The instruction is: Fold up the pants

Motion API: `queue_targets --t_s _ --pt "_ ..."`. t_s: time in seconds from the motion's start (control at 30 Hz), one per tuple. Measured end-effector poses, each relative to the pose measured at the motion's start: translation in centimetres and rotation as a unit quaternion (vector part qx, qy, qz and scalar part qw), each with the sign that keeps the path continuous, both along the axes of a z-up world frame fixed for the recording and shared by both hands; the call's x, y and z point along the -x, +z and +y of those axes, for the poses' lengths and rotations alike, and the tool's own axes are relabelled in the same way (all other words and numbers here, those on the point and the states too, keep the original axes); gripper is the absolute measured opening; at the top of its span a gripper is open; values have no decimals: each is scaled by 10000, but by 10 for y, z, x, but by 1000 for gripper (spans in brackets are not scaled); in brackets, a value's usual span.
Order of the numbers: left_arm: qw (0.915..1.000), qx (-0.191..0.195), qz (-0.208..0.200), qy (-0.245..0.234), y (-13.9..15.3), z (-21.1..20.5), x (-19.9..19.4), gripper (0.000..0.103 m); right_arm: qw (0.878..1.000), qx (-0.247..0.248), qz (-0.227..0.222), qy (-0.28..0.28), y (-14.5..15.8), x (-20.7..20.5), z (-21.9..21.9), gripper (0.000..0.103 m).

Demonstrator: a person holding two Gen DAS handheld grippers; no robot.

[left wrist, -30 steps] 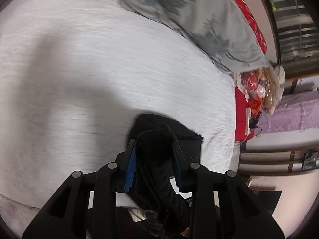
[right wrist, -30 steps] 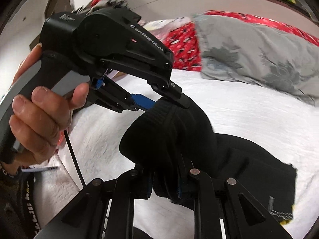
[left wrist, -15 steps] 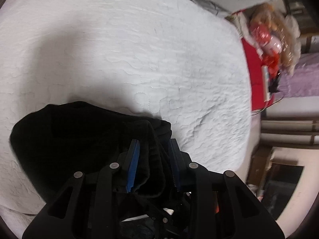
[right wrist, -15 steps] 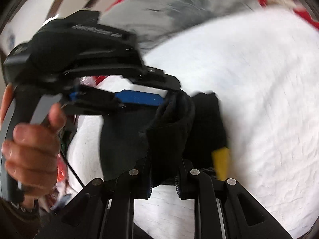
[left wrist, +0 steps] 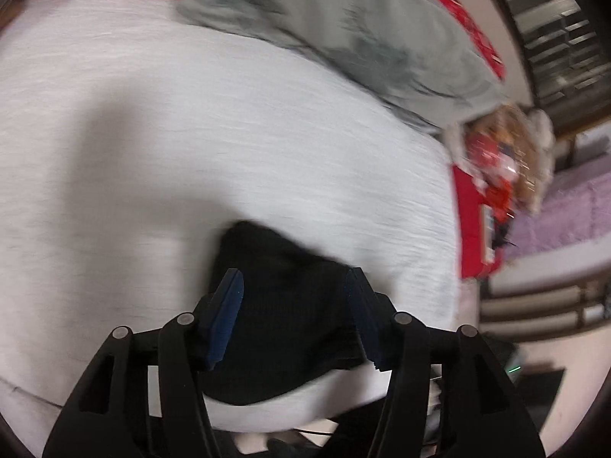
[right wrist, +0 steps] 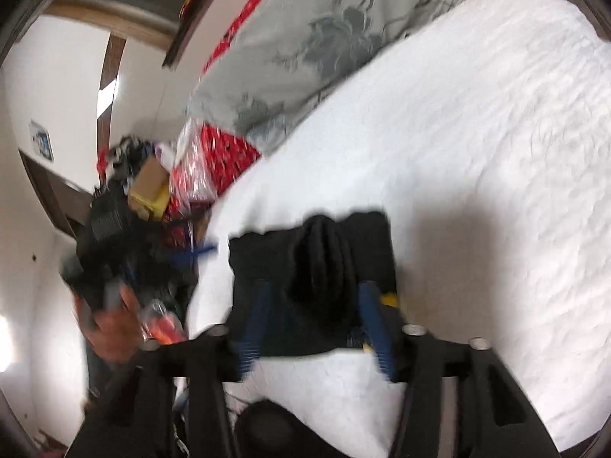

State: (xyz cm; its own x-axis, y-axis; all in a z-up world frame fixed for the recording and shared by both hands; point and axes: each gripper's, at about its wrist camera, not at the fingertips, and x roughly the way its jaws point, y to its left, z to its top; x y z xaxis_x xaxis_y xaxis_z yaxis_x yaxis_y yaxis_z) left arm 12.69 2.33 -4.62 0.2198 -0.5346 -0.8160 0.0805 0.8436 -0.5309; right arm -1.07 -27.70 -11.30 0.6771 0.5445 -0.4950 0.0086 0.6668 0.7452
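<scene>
Black folded pants (left wrist: 282, 305) lay on the white bed (left wrist: 191, 133); my left tongs (left wrist: 294, 286) and right tongs (right wrist: 313, 297) had just opened, gripping nothing.

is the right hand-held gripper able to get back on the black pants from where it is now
Probably yes. The right hand-held gripper has just been opening, and the folded black pants lie on the white bedspread directly between its spread fingers, unpinched. Nothing sits in the way.

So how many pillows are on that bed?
1 that I can see: a grey flowered pillow at the far end of the white bed, beyond the black pants. Others may be hidden.
</scene>
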Motion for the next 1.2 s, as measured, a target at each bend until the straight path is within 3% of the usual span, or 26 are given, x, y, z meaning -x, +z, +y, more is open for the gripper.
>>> queue_targets --t_s 0.13,0.2,0.4,0.47,0.5,0.6,0.7,0.8,0.9,1.03,1.2 --pt "9985 366 336 236 -29 16 5 55 9992 -18 175 349 1 -36 16 66" --pt "9984 395 302 252 -35 12 6 55 9986 226 375 307 -6 -51 26 66" --pt "9996 7 100 276 -49 -12 1 58 9952 613 691 319 -25 -70 43 66" --pt "9990 -93 113 417 -50 -18 -6 59 9935 882 588 419 -26 -72 50 49" --pt "9988 -70 142 459 -51 -18 -7 59 9922 988 602 454 -27 -70 51 25" --pt "9978 314 222 544 -43 -24 -6 58 9941 731 592 542 -22 -70 41 20" --pt "9993 -19 16 373 -43 -39 -2 53 9966 669 360 319 -10 -53 14 19" --pt "9989 -206 104 401 -56 -43 -2 47 9953 632 735 83 -33 -53 -9 19" --pt "9988 -133 38 461 -48 -35 3 47 9956 544 767 26 -41 -51 -8 20" --pt "9972 337 -44 667 -33 -2 4 48 9953 609 740 103 -36 -50 -7 24" --pt "9969 338 163 690 -41 14 2 49 9956 509 787 63 -35 -55 -4 25"
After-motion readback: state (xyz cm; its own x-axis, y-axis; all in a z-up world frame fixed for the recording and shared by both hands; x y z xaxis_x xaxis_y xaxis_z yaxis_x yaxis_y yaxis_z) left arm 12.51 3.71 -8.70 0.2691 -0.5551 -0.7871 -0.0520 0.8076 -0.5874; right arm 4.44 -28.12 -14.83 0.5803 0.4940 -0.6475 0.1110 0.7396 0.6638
